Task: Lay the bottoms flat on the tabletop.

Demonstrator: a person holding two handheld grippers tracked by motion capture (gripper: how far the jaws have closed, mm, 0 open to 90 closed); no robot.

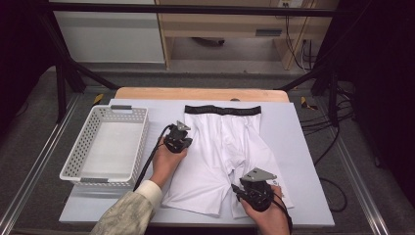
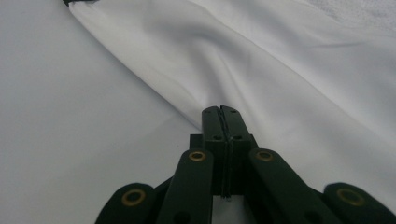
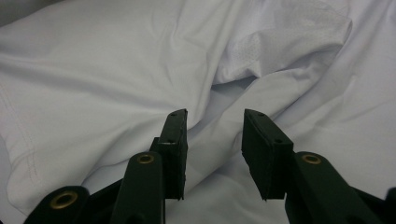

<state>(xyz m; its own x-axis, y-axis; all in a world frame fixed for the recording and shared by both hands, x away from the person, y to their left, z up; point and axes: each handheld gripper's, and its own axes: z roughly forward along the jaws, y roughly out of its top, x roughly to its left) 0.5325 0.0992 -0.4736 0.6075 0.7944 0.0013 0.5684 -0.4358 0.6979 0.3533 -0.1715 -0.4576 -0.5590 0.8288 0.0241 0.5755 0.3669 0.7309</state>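
1. High view showed white boxer shorts [image 1: 222,156] spread flat on the pale sheet [image 1: 303,147] that covered the table, black waistband [image 1: 222,110] toward the far edge and the two legs toward the near edge.
2. At the left outer edge of the shorts, the left gripper [image 1: 180,132] had its jaws fully together. In the left gripper view the tips [image 2: 221,116] met right at the fabric edge [image 2: 154,91], so they appeared to pinch that hem, though how much cloth they caught was hard to tell.
3. Near the near edge, the right gripper [image 1: 244,188] hovered over the right leg of the shorts. In the right gripper view its jaws [image 3: 212,135] stood apart over rumpled fabric and pressed on nothing.
4. The step in hand looked like taking hold for a first fold. The next move probably called for the right jaws to come down and close on the leg, then both hands lifting together.
5. A white mesh basket [image 1: 78,161] stood empty at the left edge, likely where the folded shorts would go.
6. The right hand hid part of the right leg hem.
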